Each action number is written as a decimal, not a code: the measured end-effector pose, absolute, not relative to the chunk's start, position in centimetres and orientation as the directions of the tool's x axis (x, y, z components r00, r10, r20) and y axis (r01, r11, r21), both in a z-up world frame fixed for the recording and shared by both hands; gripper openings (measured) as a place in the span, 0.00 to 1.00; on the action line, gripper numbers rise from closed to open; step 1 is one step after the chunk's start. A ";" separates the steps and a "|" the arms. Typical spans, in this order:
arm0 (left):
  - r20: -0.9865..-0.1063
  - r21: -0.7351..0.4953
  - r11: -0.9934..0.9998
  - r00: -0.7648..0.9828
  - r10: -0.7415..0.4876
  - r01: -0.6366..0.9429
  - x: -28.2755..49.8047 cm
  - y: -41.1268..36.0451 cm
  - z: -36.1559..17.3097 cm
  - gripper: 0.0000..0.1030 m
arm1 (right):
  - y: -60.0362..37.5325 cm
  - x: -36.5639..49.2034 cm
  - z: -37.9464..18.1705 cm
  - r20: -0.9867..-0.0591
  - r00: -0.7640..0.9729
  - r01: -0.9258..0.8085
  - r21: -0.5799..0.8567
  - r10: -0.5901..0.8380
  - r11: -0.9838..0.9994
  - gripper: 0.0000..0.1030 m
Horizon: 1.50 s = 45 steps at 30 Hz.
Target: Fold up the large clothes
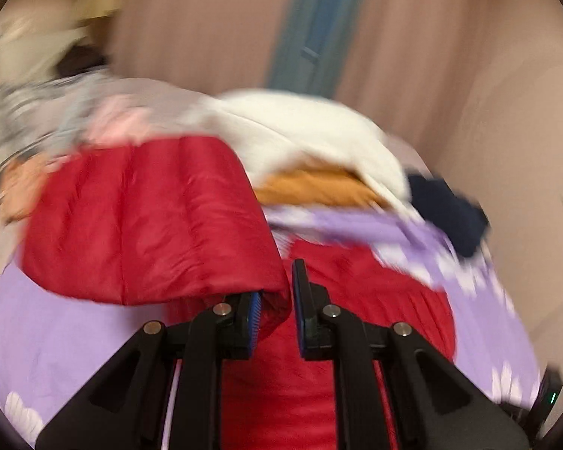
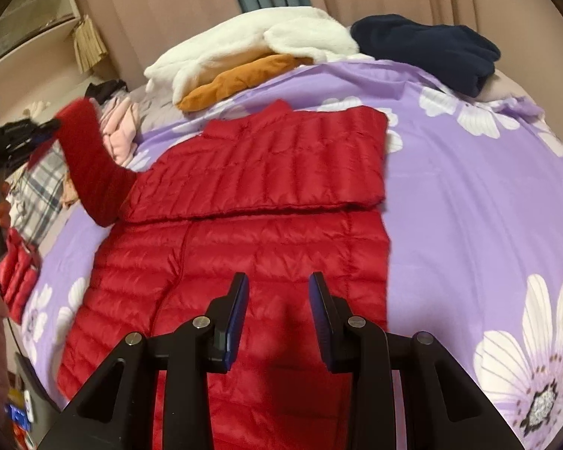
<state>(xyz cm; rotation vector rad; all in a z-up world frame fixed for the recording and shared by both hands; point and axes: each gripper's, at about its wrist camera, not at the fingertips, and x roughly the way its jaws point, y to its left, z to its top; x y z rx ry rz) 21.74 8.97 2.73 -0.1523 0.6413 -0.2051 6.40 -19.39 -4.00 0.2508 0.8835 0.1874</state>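
Note:
A red quilted down jacket (image 2: 266, 247) lies flat on the purple flowered bedsheet (image 2: 469, 195), its collar toward the far side and its right part folded in across the chest. Its left sleeve (image 2: 90, 165) is lifted off the bed toward the left. My left gripper (image 2: 50, 125) is shut on that sleeve's cuff. In the blurred left wrist view the red sleeve (image 1: 150, 225) bulges out ahead of the left gripper (image 1: 277, 288), pinched between the blue pads. My right gripper (image 2: 277, 281) hovers over the jacket's lower half, open, with nothing between its fingers.
At the far edge of the bed are piled a white fleece (image 2: 251, 41), an orange garment (image 2: 240, 78) and a navy garment (image 2: 428, 48). Pink clothes (image 2: 122, 127), a plaid cloth (image 2: 43, 187) and another red quilted piece (image 2: 17, 273) lie on the left. Curtains hang behind.

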 end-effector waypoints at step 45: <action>-0.793 -0.347 0.936 0.551 -0.260 -0.058 14.6 15.4 -11.3 0.65 | -20.2 21.3 -4.9 -0.652 0.680 0.131 0.558 0.336 0.819 0.09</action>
